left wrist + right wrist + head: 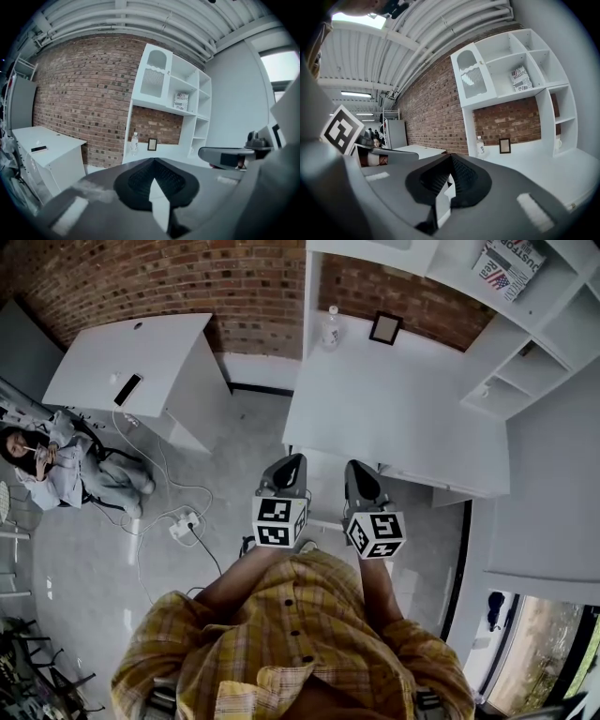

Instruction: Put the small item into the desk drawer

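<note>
A white desk [394, 409] stands against the brick wall. At its back are a clear bottle [330, 326] and a small dark picture frame [385, 328]. The desk's front edge with its drawer fronts [441, 486] looks closed. My left gripper [292, 463] and right gripper [359, 472] hover side by side in front of the desk, above the floor, both shut and empty. In the left gripper view the jaws [153, 160] meet in front of the bottle [135, 142] and frame [152, 144]. The right gripper view shows the same closed jaws [451, 157], with the bottle [480, 146] and frame [504, 146] beyond.
A white shelf unit [525, 343] rises right of the desk, with a magazine [509, 263] on top. A second white desk [131, 357] with a phone [127, 389] stands at the left. A person [56, 460] sits beside it. Cables and a power strip [183, 524] lie on the floor.
</note>
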The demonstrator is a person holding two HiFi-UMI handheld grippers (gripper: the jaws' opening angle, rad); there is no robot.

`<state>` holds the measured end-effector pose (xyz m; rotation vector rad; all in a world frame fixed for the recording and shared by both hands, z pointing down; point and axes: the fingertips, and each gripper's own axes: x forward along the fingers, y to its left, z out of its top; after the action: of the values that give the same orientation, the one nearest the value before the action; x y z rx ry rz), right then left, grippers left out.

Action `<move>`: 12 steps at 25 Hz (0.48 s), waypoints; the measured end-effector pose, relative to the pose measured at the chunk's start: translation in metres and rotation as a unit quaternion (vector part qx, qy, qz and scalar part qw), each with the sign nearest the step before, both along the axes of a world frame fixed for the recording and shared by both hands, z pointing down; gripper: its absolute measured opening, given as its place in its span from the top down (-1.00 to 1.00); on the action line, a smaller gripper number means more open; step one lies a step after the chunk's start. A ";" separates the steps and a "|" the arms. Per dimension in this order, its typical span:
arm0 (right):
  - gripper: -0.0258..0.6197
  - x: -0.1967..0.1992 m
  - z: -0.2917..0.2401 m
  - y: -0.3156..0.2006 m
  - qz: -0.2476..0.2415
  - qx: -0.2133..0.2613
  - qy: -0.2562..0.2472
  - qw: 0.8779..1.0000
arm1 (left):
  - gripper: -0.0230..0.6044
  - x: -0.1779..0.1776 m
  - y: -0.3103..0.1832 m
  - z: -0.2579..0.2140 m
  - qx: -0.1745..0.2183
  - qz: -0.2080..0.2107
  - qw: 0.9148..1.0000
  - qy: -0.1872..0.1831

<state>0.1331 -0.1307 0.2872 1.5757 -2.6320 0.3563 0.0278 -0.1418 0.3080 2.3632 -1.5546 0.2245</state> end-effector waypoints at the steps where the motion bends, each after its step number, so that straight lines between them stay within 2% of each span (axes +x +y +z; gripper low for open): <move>1: 0.93 0.001 -0.003 0.000 0.001 0.003 -0.001 1.000 | 0.92 0.000 0.001 -0.003 0.006 0.001 1.000 0.000; 12: 0.93 0.006 -0.016 0.007 0.006 0.018 -0.007 1.000 | 0.92 0.002 0.014 -0.023 0.041 0.015 0.999 0.002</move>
<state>0.1395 -0.1236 0.2711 1.6060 -2.6545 0.3246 0.0298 -0.1277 0.2852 2.4489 -1.5558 0.1645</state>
